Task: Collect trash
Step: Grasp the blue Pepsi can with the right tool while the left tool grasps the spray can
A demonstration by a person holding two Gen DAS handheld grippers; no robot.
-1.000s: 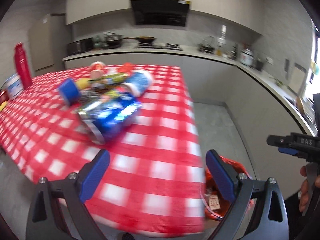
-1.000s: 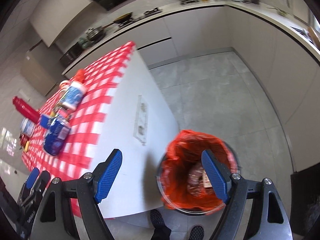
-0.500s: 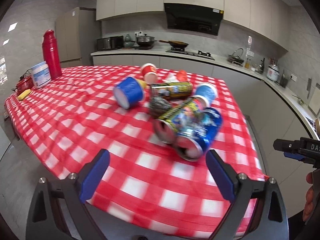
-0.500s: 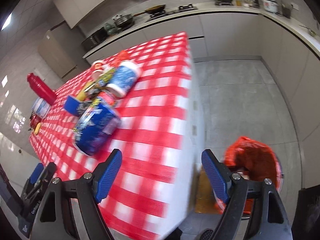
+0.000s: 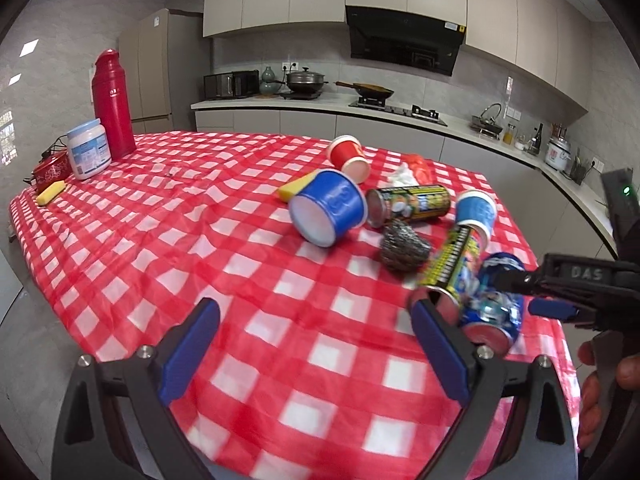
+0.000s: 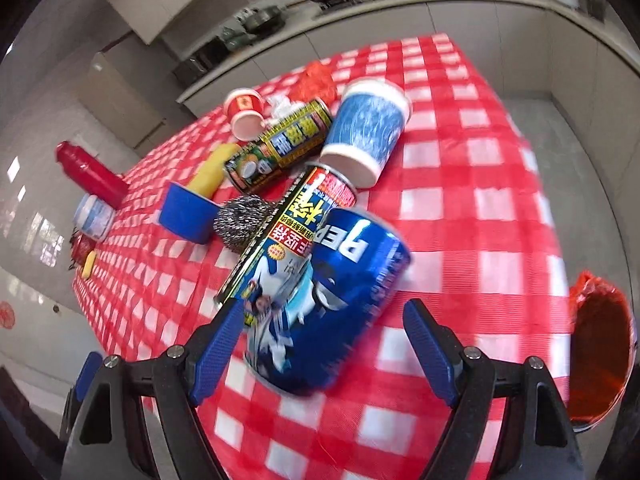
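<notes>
A pile of trash lies on the red checked tablecloth (image 5: 224,248): a blue Pepsi can (image 6: 332,304), a yellow-and-black can (image 6: 292,228), a green-labelled can (image 6: 280,144), a steel-wool ball (image 6: 240,220), a blue cup (image 5: 328,212), a blue-and-white paper cup (image 6: 368,128) and a red cup (image 5: 350,154). My right gripper (image 6: 324,350) hovers open over the Pepsi can, pads apart from it. My left gripper (image 5: 316,344) is open over bare cloth, left of the pile. The right gripper (image 5: 532,294) also shows at the right edge of the left wrist view.
A bin lined with a red bag (image 6: 600,352) stands on the floor past the table's right edge. A red thermos (image 5: 112,104), white jar (image 5: 89,154) and yellow sponge (image 5: 50,192) sit at the far left. Kitchen counters run behind.
The right gripper swung from above the bin to over the Pepsi can on the table. The left gripper moved along the table toward the pile. Both stayed open.
</notes>
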